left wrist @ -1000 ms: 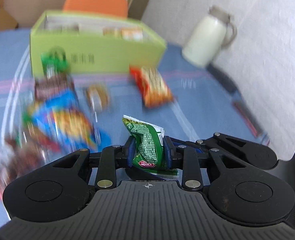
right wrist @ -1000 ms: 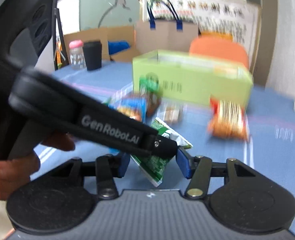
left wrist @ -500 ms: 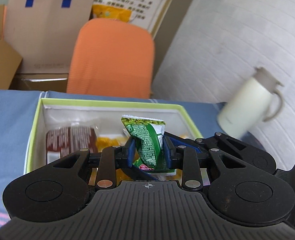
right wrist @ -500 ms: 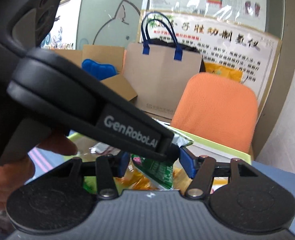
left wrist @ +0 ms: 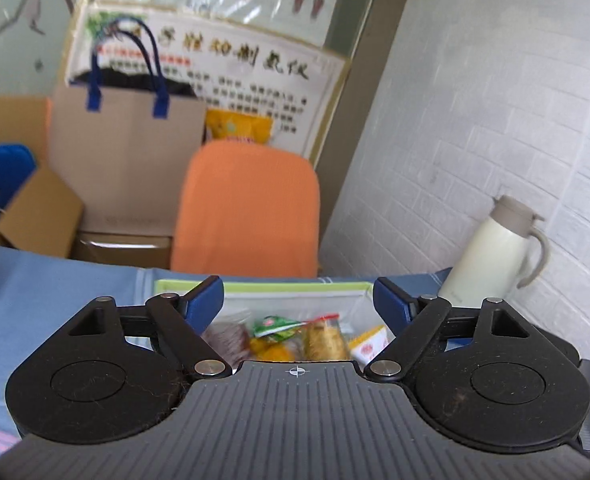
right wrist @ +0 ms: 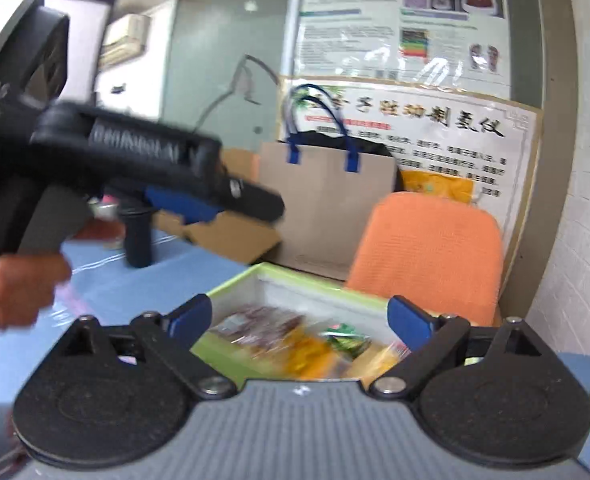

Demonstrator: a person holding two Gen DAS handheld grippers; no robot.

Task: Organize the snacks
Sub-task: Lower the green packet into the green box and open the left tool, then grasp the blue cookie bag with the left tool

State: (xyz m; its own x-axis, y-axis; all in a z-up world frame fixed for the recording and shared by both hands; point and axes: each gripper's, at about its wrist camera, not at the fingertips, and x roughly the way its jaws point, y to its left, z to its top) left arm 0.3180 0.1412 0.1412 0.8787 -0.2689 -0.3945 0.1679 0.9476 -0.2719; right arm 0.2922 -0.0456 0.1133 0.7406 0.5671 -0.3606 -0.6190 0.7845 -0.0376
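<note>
Through the left wrist camera, my left gripper [left wrist: 298,304] has its jaws spreading apart and nothing sits between the blue pads [left wrist: 203,299]. Below and just ahead of them lies the green box [left wrist: 295,287], open at the top, resting on the blue tablecloth [left wrist: 55,280] close to the table's far edge. Inside I see the green snack packet [left wrist: 273,326] lying among the others: a dark reddish pack [left wrist: 225,338] toward the left wall, a yellow-orange pack [left wrist: 322,336] beside the green one, and a white and yellow pack [left wrist: 371,345] toward the right wall. A cream thermos jug [left wrist: 495,252] stands at the table's far right corner against the white brick wall. Behind the far edge are an orange chair [left wrist: 249,208] and a brown paper bag [left wrist: 127,152] with blue handles.

Through the right wrist camera, my right gripper [right wrist: 299,320] is likewise opening, its pads wide and bare. The green box [right wrist: 231,284] sits right under it, with the green snack packet [right wrist: 345,340] lying blurred among reddish and yellow packs. To the left the left gripper [right wrist: 215,204] hangs above the tablecloth [right wrist: 143,284], and the person's hand [right wrist: 19,284] wraps its grip. A dark cup [right wrist: 137,240] stands farther back on the left side of the table.
</note>
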